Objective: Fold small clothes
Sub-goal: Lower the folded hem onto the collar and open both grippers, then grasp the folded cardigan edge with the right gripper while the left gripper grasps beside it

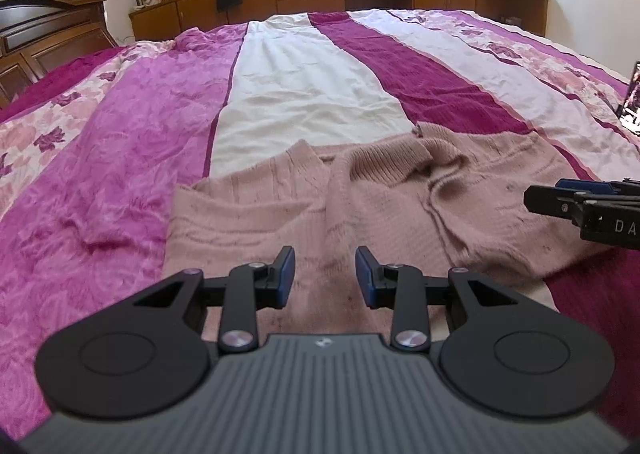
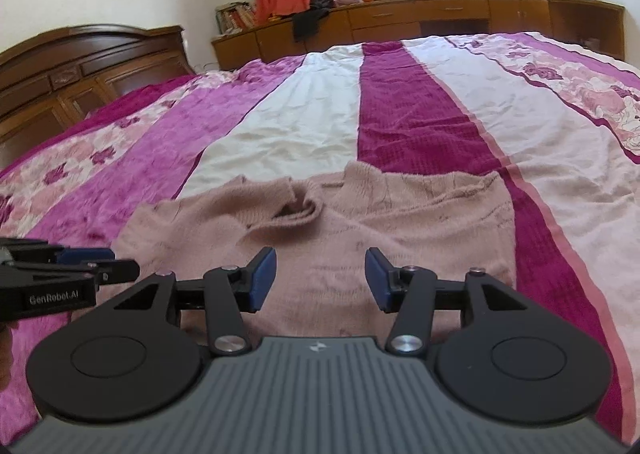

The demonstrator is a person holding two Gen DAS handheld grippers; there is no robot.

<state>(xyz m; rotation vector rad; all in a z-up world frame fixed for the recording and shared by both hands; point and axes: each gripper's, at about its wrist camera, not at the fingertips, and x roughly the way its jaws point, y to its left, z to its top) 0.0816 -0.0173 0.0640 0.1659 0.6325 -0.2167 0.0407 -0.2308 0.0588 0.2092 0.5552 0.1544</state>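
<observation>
Hovering over pink sweater [image 1: 280, 209], jaws apart.

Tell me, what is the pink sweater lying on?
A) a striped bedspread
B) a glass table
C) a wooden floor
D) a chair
A: the pink sweater lies spread out on the bedspread with its purple, white and floral stripes.

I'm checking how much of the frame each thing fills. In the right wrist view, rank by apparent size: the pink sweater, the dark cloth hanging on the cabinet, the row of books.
1. Pink sweater, by far the largest, though nearest the camera.
2 and 3. Dark cloth and books look alike; both are far off.
</observation>
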